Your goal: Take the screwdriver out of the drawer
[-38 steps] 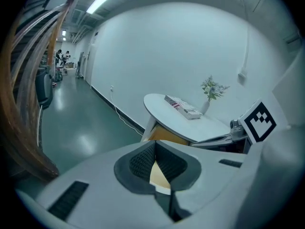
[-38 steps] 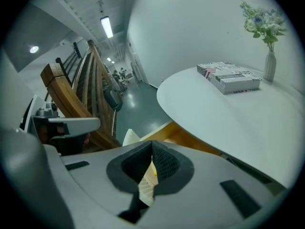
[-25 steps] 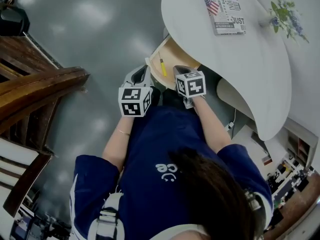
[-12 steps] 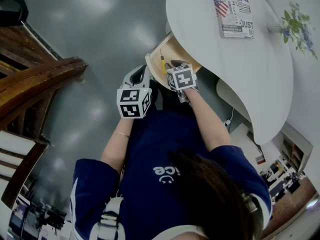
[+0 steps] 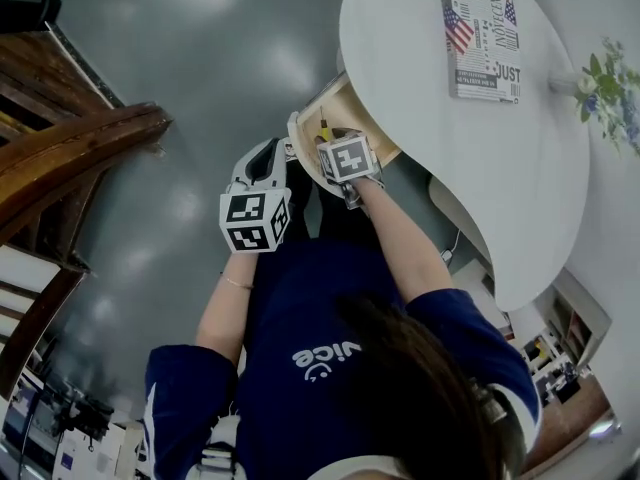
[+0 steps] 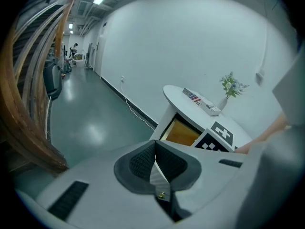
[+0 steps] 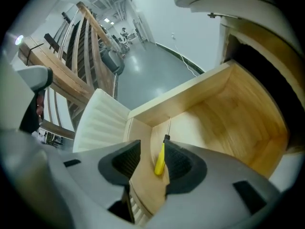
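Observation:
A yellow-handled screwdriver (image 7: 160, 159) (image 5: 324, 128) lies on the floor of the open wooden drawer (image 7: 224, 123) (image 5: 352, 108), along its left wall. My right gripper (image 7: 151, 162) (image 5: 340, 148) points steeply down into the drawer. Its jaws have just been opening and stand open astride the handle, which lies close to the right pad without being pressed. My left gripper (image 6: 155, 150) (image 5: 268, 158) hangs beside the drawer's outer corner, shut with nothing between its pads.
The drawer sticks out from under a white oval table (image 5: 450, 128) that bears a book (image 5: 480, 38) and a vase of flowers (image 5: 605, 83). The drawer's white ribbed front (image 7: 102, 120) faces me. A wooden stair rail (image 5: 70, 168) stands at the left over grey floor.
My right gripper has sunk towards the drawer and now covers most of the screwdriver in the head view. The left gripper has drifted a little down and left.

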A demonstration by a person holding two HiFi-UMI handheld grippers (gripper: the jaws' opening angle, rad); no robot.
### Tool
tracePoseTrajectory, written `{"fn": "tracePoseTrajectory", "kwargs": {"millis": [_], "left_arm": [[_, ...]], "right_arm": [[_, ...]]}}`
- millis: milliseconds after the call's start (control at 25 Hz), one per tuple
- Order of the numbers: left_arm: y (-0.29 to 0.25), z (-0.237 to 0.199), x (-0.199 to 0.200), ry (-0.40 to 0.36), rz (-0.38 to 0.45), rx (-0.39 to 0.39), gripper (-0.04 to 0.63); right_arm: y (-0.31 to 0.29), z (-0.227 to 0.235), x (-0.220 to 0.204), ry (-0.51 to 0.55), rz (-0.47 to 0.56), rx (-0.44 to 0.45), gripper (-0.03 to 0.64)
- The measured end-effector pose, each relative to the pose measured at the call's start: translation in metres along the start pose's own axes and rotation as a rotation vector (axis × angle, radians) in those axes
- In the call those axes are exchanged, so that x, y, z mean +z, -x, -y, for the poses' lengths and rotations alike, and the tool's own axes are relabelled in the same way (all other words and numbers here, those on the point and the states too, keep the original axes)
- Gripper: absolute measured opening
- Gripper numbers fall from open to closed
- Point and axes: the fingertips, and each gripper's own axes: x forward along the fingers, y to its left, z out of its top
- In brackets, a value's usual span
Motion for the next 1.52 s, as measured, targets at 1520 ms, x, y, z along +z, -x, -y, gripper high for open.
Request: {"fn": "tracePoseTrajectory", "kwargs": {"millis": [1520], "left_arm": [[0.010, -0.051, -0.041, 0.157, -0.049, 0.218, 0.005]], "right_arm": [[-0.078, 0.028, -0.037, 0.100, -0.321, -0.067, 0.156]]}}
